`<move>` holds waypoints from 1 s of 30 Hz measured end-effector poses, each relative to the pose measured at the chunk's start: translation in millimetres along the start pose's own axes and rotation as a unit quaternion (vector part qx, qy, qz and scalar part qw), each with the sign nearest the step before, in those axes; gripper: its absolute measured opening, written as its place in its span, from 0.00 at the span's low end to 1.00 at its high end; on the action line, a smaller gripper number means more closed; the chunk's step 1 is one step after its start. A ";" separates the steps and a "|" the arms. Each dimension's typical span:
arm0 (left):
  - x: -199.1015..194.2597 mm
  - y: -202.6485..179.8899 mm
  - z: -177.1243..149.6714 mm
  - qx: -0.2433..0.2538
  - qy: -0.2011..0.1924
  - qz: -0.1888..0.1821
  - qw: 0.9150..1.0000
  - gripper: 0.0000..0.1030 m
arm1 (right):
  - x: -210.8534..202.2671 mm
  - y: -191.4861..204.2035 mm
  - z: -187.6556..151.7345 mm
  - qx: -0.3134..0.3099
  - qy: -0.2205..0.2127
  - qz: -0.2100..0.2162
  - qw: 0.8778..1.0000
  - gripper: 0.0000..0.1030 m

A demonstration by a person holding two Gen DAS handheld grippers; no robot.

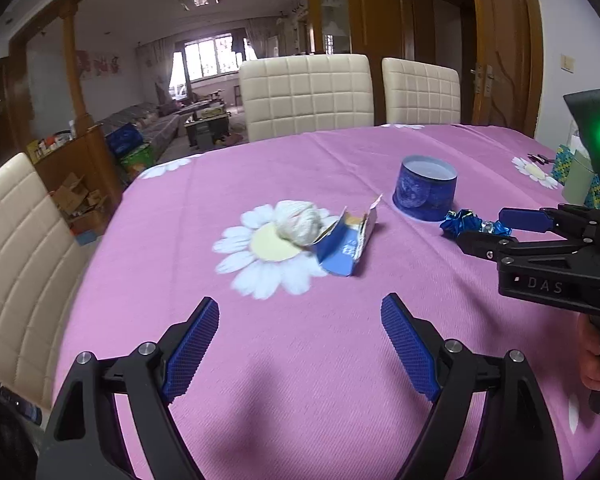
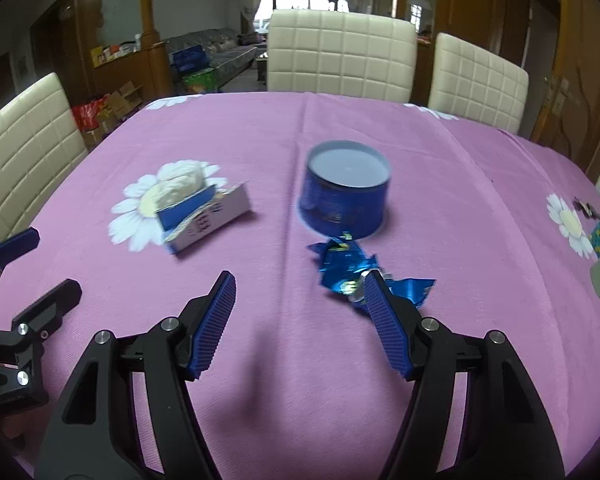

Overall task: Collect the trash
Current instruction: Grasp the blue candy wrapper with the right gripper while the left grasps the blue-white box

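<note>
A big surface (image 1: 340, 360) is covered with a pink cloth with white daisies on it. Cream chairs (image 1: 306, 94) are seen at its far side and left side.

A round blue tub (image 2: 346, 190) is set upright near the middle of the cloth, and its top is open. To the left of it a torn blue and white carton (image 2: 204, 218) is laid on its side. A white crumpled ball of paper (image 1: 298, 222) is tucked just behind the carton, on a daisy.

A shiny blue wrapper (image 2: 340, 266) is found just in front of the tub. The right gripper (image 2: 300, 290) is held low over the cloth with its jaws open. Its right jaw is seen right in front of the wrapper, and part of the wrapper is hidden by it. Nothing is held between the jaws.

The left gripper (image 1: 300, 312) is held with its jaws wide open and empty. The carton and the paper ball are seen ahead of it, well apart from its jaws.
</note>
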State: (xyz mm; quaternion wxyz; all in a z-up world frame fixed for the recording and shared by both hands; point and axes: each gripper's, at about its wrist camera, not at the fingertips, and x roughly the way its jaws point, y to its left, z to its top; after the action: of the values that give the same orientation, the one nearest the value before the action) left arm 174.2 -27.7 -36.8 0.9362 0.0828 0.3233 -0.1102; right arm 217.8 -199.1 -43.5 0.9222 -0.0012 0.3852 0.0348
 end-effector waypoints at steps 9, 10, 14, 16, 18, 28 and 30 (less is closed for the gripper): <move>39.9 -27.3 20.9 0.034 0.006 -0.014 0.999 0.79 | 19.4 -17.7 9.1 0.014 0.008 -0.017 1.000 0.68; 43.8 -31.2 23.9 0.040 0.007 -0.011 0.999 0.79 | 23.0 -20.5 10.7 0.016 0.011 -0.016 1.000 0.68; 63.1 -35.3 32.8 0.043 0.032 -0.004 0.999 0.79 | 34.5 -24.1 14.4 0.018 0.024 -0.019 0.999 0.68; 74.3 -35.5 36.7 0.038 0.050 -0.015 0.998 0.79 | 39.4 -25.2 14.1 0.019 0.030 -0.028 0.999 0.68; 80.0 -37.1 39.1 0.041 0.054 -0.024 0.997 0.79 | 43.9 -27.5 12.2 0.022 0.040 -0.035 0.998 0.66; 99.1 -42.5 43.0 0.051 0.092 -0.016 0.994 0.39 | 44.9 -38.1 2.8 0.041 0.057 -0.035 0.997 0.33; 93.7 -41.3 41.4 0.053 0.090 -0.018 0.994 0.35 | 40.7 -31.6 1.7 0.030 0.052 -0.038 0.997 0.33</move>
State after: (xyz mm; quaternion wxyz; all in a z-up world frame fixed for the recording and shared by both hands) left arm 259.6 -91.1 -66.5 0.8956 0.1361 0.4011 -0.1358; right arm 249.6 -228.0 -72.0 0.9011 0.0098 0.4332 -0.0123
